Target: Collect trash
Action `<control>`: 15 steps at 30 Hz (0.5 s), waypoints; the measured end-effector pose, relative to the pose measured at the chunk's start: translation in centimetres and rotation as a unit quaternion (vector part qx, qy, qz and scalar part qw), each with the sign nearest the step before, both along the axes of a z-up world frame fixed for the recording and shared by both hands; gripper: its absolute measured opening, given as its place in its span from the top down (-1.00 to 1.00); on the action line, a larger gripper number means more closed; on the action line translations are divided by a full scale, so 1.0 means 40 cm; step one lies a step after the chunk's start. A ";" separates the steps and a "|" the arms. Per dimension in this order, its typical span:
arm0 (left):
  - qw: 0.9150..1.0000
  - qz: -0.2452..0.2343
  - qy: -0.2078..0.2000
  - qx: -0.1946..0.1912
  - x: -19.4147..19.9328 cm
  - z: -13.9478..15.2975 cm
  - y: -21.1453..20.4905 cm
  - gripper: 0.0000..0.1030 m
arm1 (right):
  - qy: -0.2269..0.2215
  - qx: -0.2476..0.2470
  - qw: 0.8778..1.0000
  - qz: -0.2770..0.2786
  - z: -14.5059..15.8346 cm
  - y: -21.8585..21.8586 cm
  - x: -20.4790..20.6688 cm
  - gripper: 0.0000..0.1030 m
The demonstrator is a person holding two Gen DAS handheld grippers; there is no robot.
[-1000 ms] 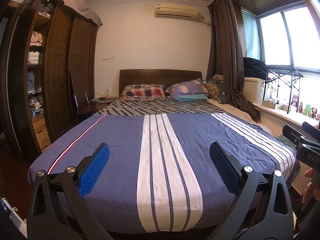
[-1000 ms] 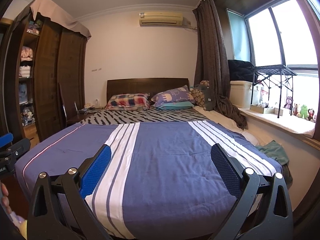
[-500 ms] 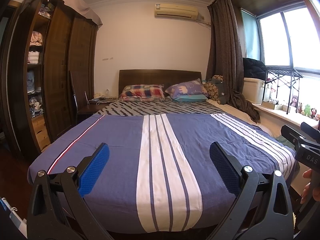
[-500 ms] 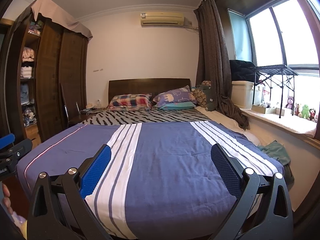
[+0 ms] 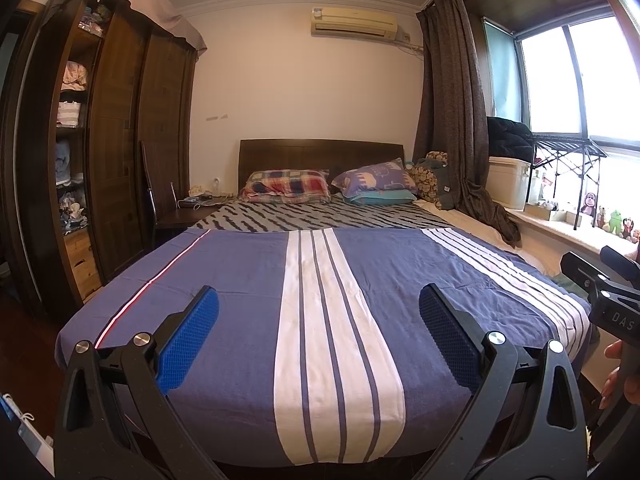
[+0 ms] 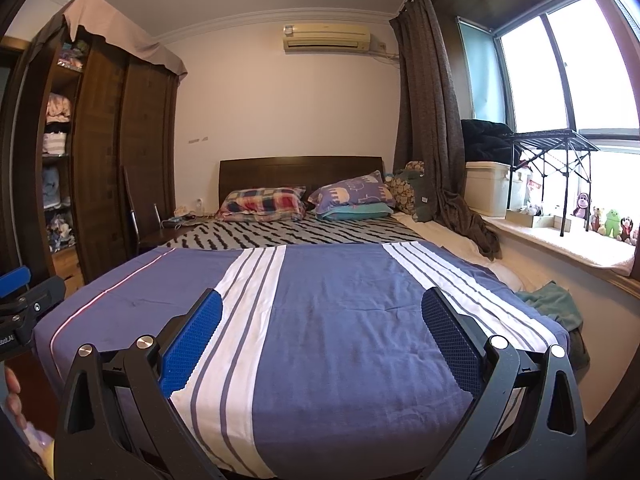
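Note:
No trash stands out in either view. My left gripper (image 5: 319, 312) is open and empty, held above the foot of a bed (image 5: 248, 280) with a blue and white striped cover. My right gripper (image 6: 322, 314) is open and empty too, a little to the right over the same bed (image 6: 352, 292). The right gripper also shows at the right edge of the left wrist view (image 5: 600, 292). The left gripper shows at the left edge of the right wrist view (image 6: 24, 300).
Pillows (image 5: 288, 186) lie at the headboard. A dark wardrobe (image 5: 120, 152) stands left, a bedside table (image 5: 188, 212) with small items beside it. A window sill (image 6: 560, 240) with toys, a box and a rack runs right. A green cloth (image 6: 556, 308) lies by the bed.
Both views have shifted only slightly; the grippers stay open and nothing on the bed has moved.

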State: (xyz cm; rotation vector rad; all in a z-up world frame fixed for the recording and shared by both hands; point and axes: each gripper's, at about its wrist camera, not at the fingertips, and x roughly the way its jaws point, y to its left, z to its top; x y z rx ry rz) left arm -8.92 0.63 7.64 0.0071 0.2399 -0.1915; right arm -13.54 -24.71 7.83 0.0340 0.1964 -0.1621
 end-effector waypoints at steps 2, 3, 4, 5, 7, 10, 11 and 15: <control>1.000 -0.001 0.000 0.000 0.000 0.001 0.001 -0.85 | 0.000 0.000 1.000 0.002 0.000 0.000 0.002 -0.94; 1.000 0.000 0.000 0.000 0.001 0.001 0.001 -0.85 | -0.001 0.000 1.000 0.002 -0.001 0.000 0.002 -0.94; 1.000 0.000 0.000 0.000 0.000 0.000 0.001 -0.85 | 0.000 0.001 1.000 0.002 -0.002 0.000 0.001 -0.94; 1.000 0.000 0.000 -0.001 0.001 0.001 0.001 -0.85 | 0.000 0.001 1.000 0.003 -0.002 0.000 0.002 -0.94; 1.000 0.001 0.000 -0.002 0.001 0.003 0.001 -0.85 | 0.001 0.001 1.000 0.003 -0.002 0.001 0.003 -0.94; 1.000 0.002 0.000 -0.002 0.001 0.003 0.002 -0.85 | 0.000 0.001 1.000 0.004 -0.002 0.001 0.003 -0.94; 1.000 0.002 0.000 -0.002 0.000 0.003 0.002 -0.85 | 0.000 0.001 1.000 0.003 -0.002 0.001 0.004 -0.94; 1.000 0.003 0.000 -0.003 0.002 0.003 0.003 -0.85 | 0.000 0.001 1.000 0.004 -0.002 0.004 0.006 -0.94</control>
